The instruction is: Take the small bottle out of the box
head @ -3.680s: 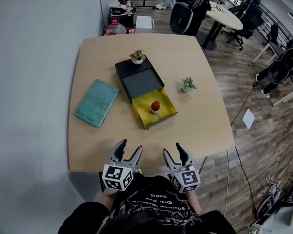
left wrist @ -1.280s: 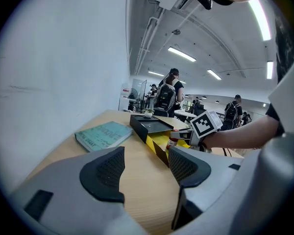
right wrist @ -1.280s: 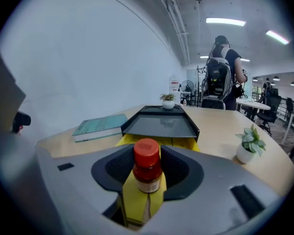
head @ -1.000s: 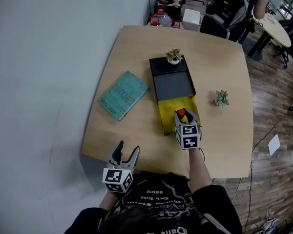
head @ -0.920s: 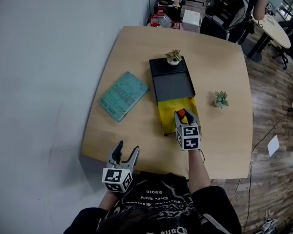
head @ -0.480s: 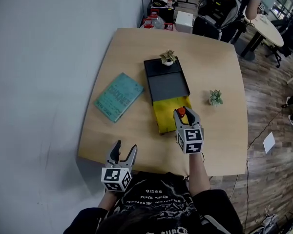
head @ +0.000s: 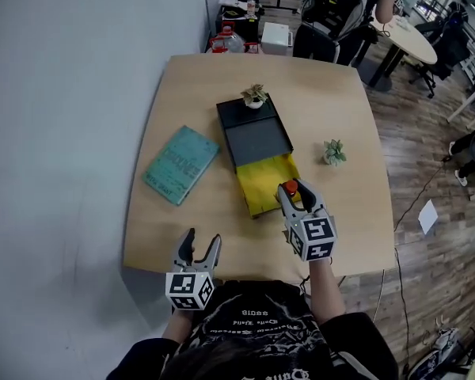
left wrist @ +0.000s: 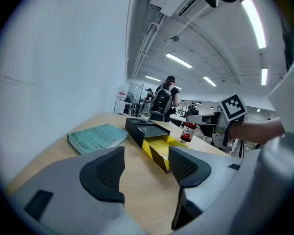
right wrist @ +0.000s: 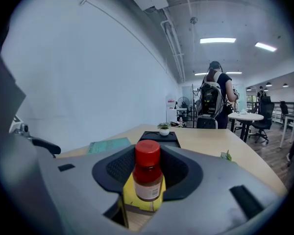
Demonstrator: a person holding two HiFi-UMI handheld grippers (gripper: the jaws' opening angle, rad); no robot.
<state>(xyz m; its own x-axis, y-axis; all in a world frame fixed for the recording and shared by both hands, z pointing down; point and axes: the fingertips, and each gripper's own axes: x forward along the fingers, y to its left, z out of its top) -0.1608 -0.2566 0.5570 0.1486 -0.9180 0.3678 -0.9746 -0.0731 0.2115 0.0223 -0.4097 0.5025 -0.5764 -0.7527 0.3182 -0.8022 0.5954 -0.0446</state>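
The small bottle (right wrist: 148, 176), red-capped with a pale label, stands upright between the pads of my right gripper (right wrist: 148, 168), which is shut on it. In the head view the bottle (head: 292, 187) hangs in my right gripper (head: 295, 195) above the near right corner of the yellow drawer (head: 263, 183). That drawer is slid out of the black box (head: 253, 134). My left gripper (head: 199, 245) stays at the table's near edge, open with nothing between its fingers. From the left gripper view the bottle (left wrist: 188, 131) shows in the air past the drawer (left wrist: 159, 149).
A teal book (head: 180, 165) lies left of the box. A small potted plant (head: 253, 95) sits on the box's far end, and another plant (head: 332, 151) stands to its right. Beyond the wooden table (head: 344, 208) are a person with a backpack (head: 332, 6) and office furniture.
My right gripper has risen with the bottle, lifting it up from the yellow drawer and a little toward me. The left gripper has stayed put. The head view has shifted.
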